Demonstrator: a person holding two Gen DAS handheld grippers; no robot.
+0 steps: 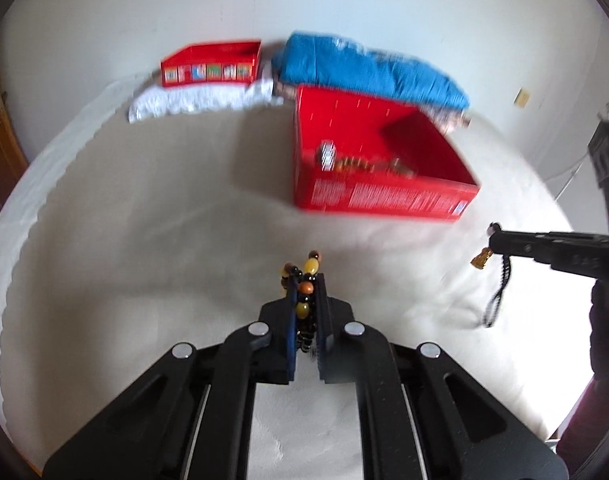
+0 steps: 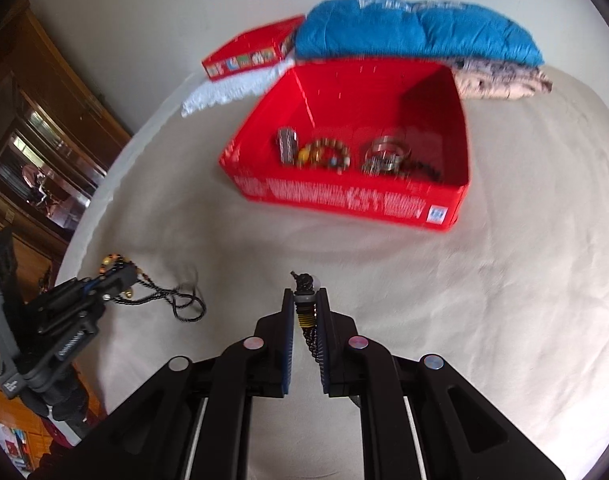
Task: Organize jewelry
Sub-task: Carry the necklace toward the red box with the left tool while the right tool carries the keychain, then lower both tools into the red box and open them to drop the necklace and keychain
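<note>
Red box [image 2: 384, 200] is sitting far on the cream cloth [image 2: 464, 320], already holding bracelets [image 2: 324, 155] along its near wall. I am clamping my left gripper [image 1: 306, 286] on a beaded strand [image 1: 309, 268] of amber and dark beads, which is bunching between the fingers and poking past the tips. I am pinching a dark cord [image 2: 304, 282] with a gold coil in my right gripper [image 2: 305, 300]; its loose loop is dangling below, with a small gold charm [image 1: 481, 259] hanging near the tips in the left view. Both pieces are looking light and limp, and round beads are likely to roll under pressure, so I am judging a grip across several beads or on the knot safer than one on a single bead. Swinging tails may snag the box rim.
</note>
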